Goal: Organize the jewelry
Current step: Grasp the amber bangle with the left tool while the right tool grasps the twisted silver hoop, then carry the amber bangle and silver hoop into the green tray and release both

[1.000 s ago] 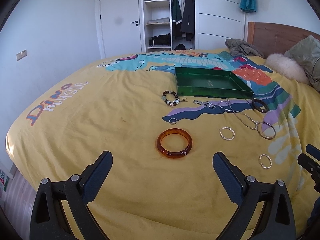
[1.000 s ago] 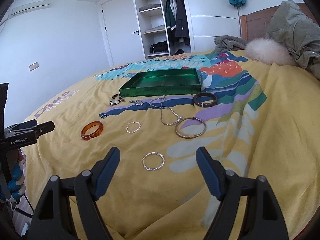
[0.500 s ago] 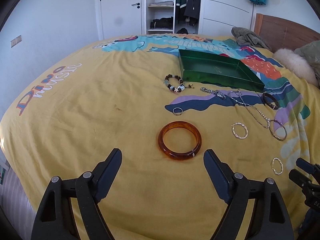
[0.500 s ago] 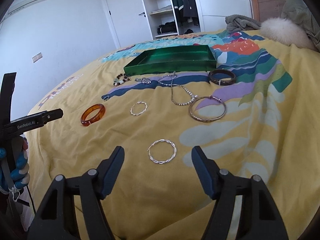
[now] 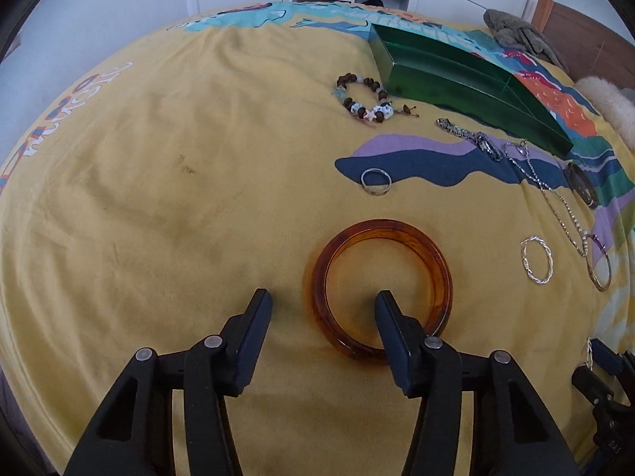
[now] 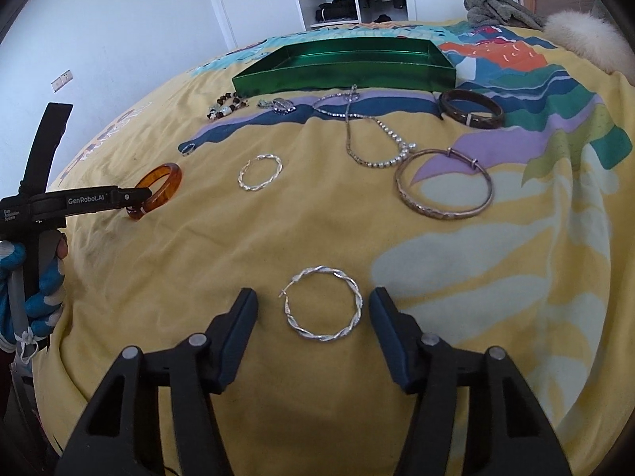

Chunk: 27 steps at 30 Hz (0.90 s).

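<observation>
Nearby, jaws narrowing, unclamped: amber bangle (image 5: 381, 285), twisted hoop (image 6: 323, 303); green tray (image 6: 345, 69) beyond.

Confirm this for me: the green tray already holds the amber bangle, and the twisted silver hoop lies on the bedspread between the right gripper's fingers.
Not quite. The amber bangle lies on the yellow bedspread by the left gripper, not in the green tray, as the left wrist view shows. The twisted silver hoop does lie between the right gripper fingers.

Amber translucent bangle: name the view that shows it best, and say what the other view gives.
Left wrist view: the amber translucent bangle fills the centre, one of the left gripper's fingers inside the ring. Right wrist view shows it small, far left, partly behind that gripper.
</observation>
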Each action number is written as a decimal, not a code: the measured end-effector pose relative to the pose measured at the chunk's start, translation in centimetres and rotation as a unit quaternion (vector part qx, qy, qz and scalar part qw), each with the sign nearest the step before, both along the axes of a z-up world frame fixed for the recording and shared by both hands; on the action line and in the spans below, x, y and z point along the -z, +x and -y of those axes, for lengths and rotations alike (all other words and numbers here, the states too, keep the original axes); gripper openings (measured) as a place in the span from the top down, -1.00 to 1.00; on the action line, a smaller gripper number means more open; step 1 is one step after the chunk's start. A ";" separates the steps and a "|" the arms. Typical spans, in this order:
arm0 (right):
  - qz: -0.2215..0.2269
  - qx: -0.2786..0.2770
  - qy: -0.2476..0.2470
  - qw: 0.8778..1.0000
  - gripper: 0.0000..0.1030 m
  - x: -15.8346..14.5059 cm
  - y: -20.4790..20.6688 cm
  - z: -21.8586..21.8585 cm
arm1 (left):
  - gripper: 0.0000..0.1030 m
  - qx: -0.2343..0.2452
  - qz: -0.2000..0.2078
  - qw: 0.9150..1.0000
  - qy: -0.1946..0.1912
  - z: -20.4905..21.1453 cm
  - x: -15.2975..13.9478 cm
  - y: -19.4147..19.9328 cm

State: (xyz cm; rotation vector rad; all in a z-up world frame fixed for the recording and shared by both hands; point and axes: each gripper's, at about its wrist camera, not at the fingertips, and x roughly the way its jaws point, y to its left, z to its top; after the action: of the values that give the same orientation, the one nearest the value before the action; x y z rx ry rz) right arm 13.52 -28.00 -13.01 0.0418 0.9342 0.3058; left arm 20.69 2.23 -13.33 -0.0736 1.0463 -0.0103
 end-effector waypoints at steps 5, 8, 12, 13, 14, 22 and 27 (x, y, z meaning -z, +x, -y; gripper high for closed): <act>-0.007 0.001 0.003 1.000 0.22 0.3 0.3 0.2 | 0.45 0.001 -0.005 1.000 0.003 0.0 0.3 0.2; -0.004 -0.001 0.007 1.000 0.24 0.2 0.2 0.3 | 0.79 -0.002 -0.005 1.000 -0.001 -0.4 0.2 0.2; 0.009 -0.002 0.015 1.000 0.25 -0.3 -0.3 0.4 | 0.81 -0.003 0.005 1.000 0.006 -0.4 -0.2 -0.3; 0.013 -0.002 0.017 1.000 0.25 -0.5 -0.5 0.4 | 0.82 -0.004 0.009 1.000 0.008 -0.4 -0.4 -0.6; 0.017 -0.003 0.020 1.000 0.25 -0.7 -0.7 0.4 | 0.82 -0.006 0.013 1.000 0.011 -0.4 -0.6 -0.7; 0.054 -0.004 0.030 0.998 0.25 -3.4 -3.0 0.4 | 0.82 -0.008 0.052 0.998 0.025 -0.4 -3.7 -2.9; 0.087 -0.005 0.034 0.996 0.25 -6.2 -4.9 0.6 | 0.82 -0.003 0.086 0.996 0.024 0.0 -6.7 -4.6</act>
State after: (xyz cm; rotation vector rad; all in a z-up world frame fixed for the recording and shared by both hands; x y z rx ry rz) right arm 8.57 -28.57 -6.80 0.0711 0.7504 0.3444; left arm 16.05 2.20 -6.67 -0.0311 0.8740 0.0129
